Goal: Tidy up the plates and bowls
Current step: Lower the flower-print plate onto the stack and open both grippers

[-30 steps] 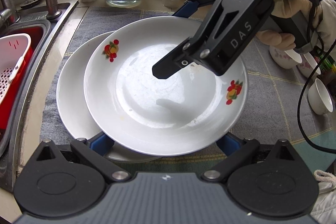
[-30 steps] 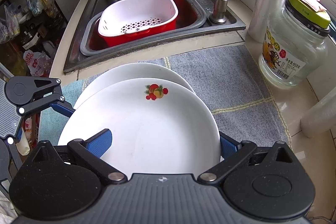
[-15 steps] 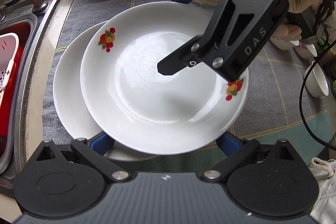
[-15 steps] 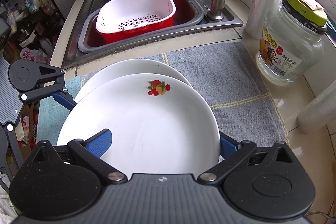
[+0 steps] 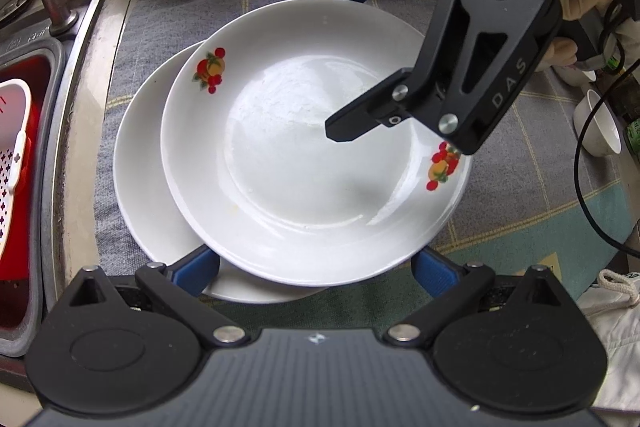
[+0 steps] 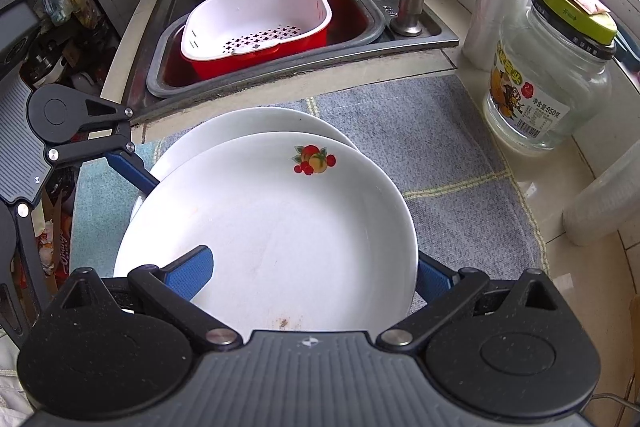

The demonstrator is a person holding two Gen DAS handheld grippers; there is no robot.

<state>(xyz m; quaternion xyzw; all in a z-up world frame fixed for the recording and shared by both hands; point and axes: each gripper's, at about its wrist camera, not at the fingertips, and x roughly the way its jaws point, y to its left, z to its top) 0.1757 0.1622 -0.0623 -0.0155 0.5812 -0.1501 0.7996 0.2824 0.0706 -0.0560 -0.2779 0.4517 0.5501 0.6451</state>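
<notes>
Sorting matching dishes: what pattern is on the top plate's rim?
Red-and-orange fruit motifs on the white top plate, clearest in the left wrist view.

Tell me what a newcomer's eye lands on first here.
First, the white fruit-patterned plate, lying off-centre on a plain white plate on the grey-blue checked cloth. Both grippers straddle the fruit plate's rim from opposite sides. Beyond, a white perforated basket sits in a red basin in the steel sink.
</notes>
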